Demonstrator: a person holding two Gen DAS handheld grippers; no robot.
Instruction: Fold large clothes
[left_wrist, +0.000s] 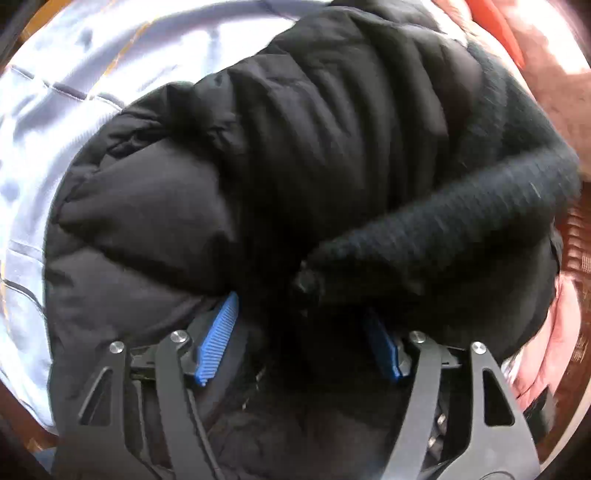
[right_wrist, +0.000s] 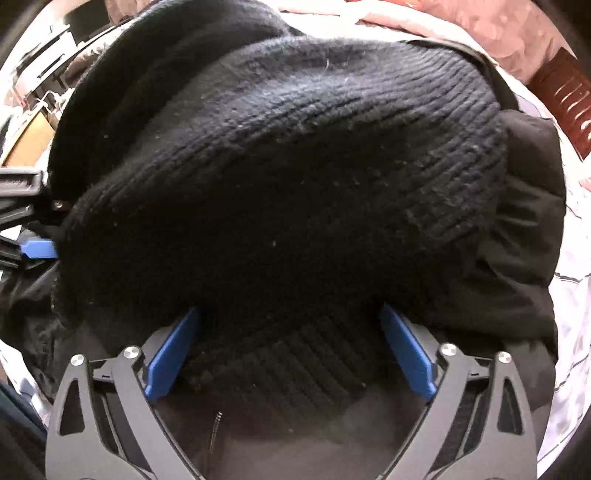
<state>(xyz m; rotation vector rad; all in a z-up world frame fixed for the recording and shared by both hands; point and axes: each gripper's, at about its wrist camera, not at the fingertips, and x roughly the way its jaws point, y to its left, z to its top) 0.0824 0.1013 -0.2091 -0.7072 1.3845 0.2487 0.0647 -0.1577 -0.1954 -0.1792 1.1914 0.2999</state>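
— Bed sheet (left_wrist: 48, 122), pale, under everything. Near end: left hand-held gripper (left_wrist: 299, 343) and right hand-held gripper (right_wrist: 288, 350), both clenched on the black jacket (left_wrist: 207, 177).

— Farther: knit cuff (right_wrist: 295, 147) bulging over. Padding's slippery; bundle could slide out, undoing the fold.

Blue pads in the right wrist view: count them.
3. Two are the right gripper's own pads: one lower left, one lower right, flanking the black knit. A third shows at the left edge. More may be hidden.
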